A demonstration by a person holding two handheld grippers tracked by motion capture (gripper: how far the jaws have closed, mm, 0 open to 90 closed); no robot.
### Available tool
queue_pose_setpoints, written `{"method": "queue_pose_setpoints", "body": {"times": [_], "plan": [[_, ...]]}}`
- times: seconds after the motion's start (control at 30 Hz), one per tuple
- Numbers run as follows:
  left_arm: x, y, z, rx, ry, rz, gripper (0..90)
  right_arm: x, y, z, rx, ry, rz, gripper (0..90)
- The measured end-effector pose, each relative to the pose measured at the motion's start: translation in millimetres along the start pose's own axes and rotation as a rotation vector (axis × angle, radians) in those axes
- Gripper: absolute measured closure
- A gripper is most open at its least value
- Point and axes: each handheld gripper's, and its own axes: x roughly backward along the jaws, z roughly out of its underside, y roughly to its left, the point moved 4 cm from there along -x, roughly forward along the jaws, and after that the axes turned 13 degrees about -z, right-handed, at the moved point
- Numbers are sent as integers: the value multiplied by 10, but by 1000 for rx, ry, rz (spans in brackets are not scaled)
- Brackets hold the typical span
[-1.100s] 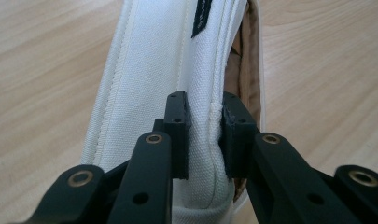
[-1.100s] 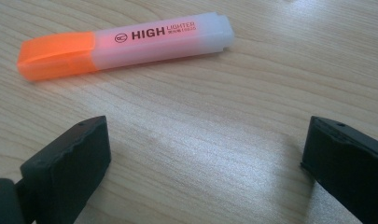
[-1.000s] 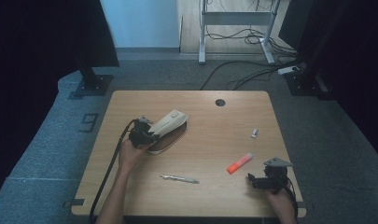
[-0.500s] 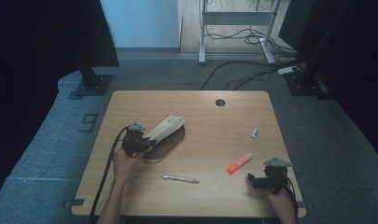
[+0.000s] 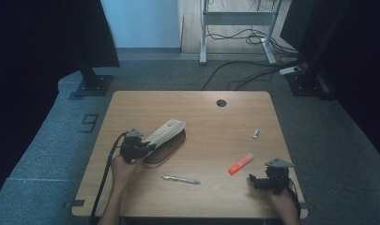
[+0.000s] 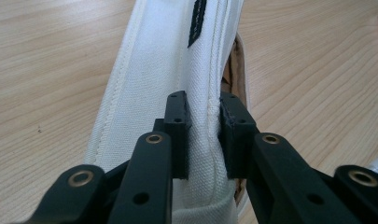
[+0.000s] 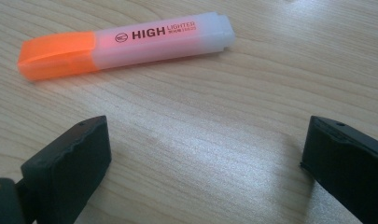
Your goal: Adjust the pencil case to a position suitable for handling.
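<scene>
A cream canvas pencil case [image 5: 165, 136] with a brown inside lies on the left half of the wooden table [image 5: 211, 117], its upper flap lifted. My left gripper [image 5: 148, 147] is shut on the near edge of that flap; in the left gripper view both pads pinch the white canvas of the pencil case [image 6: 168, 70], with the left gripper [image 6: 204, 135] clamped on a fold. An orange highlighter [image 5: 240, 163] lies right of centre. My right gripper [image 5: 251, 180] rests near the front right corner, just short of the highlighter [image 7: 126, 44]. The right gripper [image 7: 203, 154] is open, with bare wood between its jaws.
A silver pen [image 5: 180, 179] lies near the front edge between the two hands. A small white object [image 5: 256, 134] sits at the right, and a cable hole [image 5: 221, 102] is near the far edge. Stands and cables are on the floor beyond.
My left gripper has drawn back to the left and toward the front with the flap in it, and the pencil case has shifted that way. The right gripper has not moved.
</scene>
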Motion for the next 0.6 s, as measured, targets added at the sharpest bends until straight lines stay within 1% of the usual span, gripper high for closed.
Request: {"method": "queue_pose_setpoints", "body": {"times": [0.1,0.23,0.33,0.37,0.47,0.53,0.6], "plan": [[2,-2,6,-9,-2,-2,754,-3,2,0,4,7,-7,0],[5,6,18,-6,-7,5,753,-6,3,-2,9,8,-12,0],[-7,-5,27,-8,-5,1,753,-3,2,-4,15,7,-21,3],[-5,-7,27,-10,-6,0,753,-3,-2,-8,20,11,-25,9],[-1,-15,29,-13,-7,-2,751,20,-6,-29,22,29,-38,63],[-4,-18,30,-18,-6,-5,750,34,6,-57,18,20,-63,69],[-1,-19,29,-17,-7,-6,750,44,24,-87,33,25,-76,94]]}}
